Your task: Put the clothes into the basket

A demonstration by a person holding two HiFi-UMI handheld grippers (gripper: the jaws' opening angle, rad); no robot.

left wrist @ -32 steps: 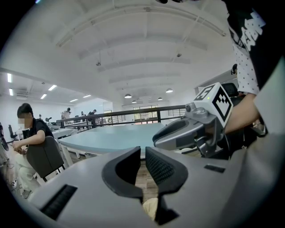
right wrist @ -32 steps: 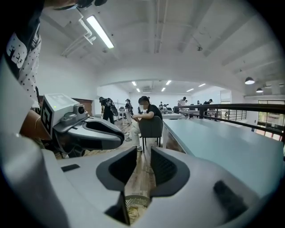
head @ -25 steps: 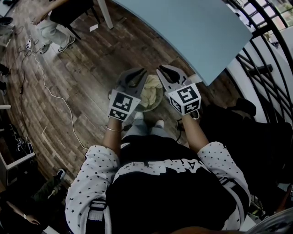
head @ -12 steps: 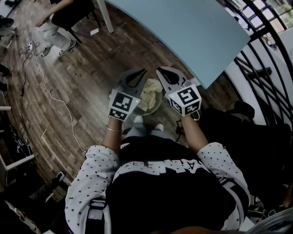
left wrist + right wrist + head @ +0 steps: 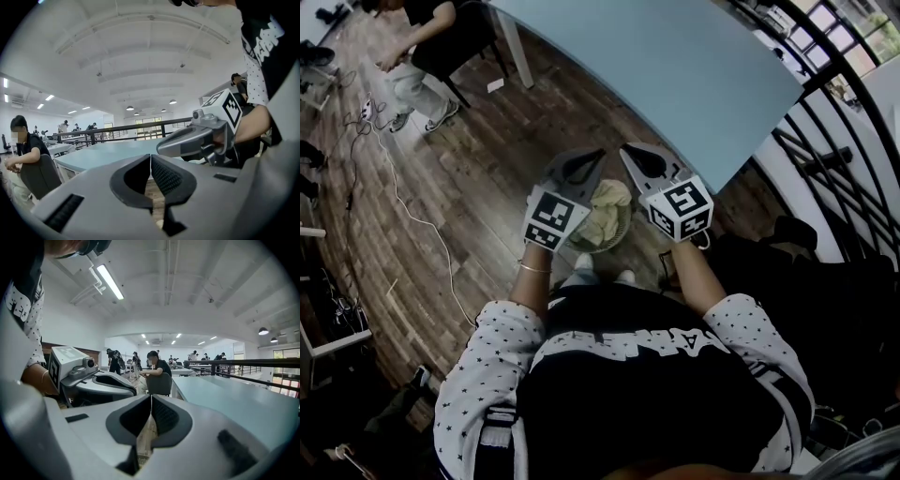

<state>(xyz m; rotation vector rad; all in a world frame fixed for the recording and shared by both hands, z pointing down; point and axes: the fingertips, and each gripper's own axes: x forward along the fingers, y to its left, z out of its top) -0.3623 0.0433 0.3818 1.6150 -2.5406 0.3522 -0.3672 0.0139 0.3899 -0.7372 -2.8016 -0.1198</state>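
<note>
Looking down in the head view, the left gripper point(image 5: 592, 157) and the right gripper point(image 5: 630, 154) hang side by side above the basket point(image 5: 617, 238). The basket stands on the wooden floor point(image 5: 459, 187) beside the blue table point(image 5: 675, 75), with the pale clothes point(image 5: 609, 201) lying inside it.

Left gripper view: the jaws have just closed the last bit and meet pad to pad, nothing between them.

Right gripper view: the jaws are pressed together and empty.

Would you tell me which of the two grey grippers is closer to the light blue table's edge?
The right gripper, beside the table in the head view; the left gripper is over the wooden floor.
</note>
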